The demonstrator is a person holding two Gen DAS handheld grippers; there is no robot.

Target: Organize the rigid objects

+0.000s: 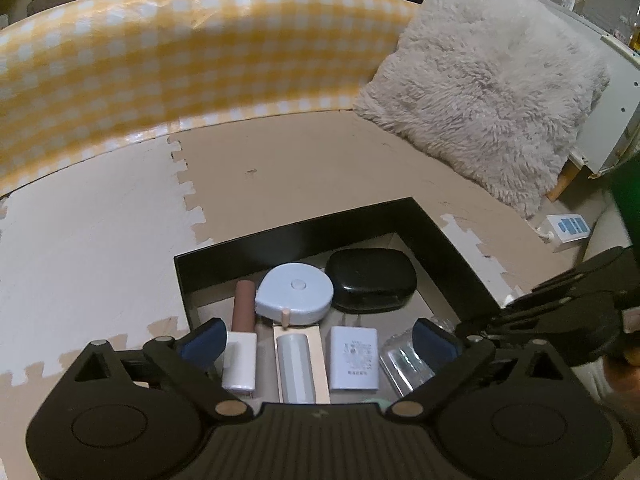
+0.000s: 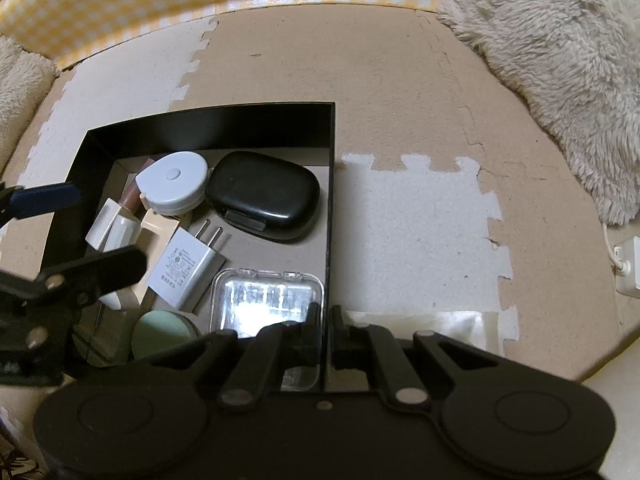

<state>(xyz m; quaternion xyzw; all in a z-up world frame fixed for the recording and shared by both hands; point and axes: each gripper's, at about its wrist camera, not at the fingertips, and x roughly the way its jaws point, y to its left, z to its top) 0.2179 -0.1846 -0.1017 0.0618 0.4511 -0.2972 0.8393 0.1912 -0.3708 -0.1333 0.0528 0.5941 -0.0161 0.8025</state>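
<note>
Spread wide, the left gripper [image 1: 316, 340] hovers over the black box [image 1: 448, 240] with nothing between its blue-padded fingertips [image 1: 202, 342]. The right gripper [image 2: 325, 320] is pinched nearly shut on the box's thin right wall [image 2: 330, 184], one finger inside and one outside.

The box is a shallow, matte black rectangle with a grey floor, sitting on a worn beige-and-white foam puzzle mat [image 2: 420, 220]. Inside it lie a smooth, rounded pale-blue tape measure [image 1: 295, 294], a glossy black pebble-shaped case [image 1: 370, 280], a white plastic charger plug [image 1: 354, 358] with two metal prongs, a clear ribbed plastic case [image 2: 268, 292] beside the right wall, a brown cylinder with a white cap [image 1: 242, 344], a grey-white tube [image 1: 294, 368] on a tan card, and a pale green round lid [image 2: 164, 334] at the near edge.

A shaggy off-white cushion [image 1: 488, 92] lies beyond the box, beside a glossy yellow-and-white checked cloth [image 1: 160, 64].
</note>
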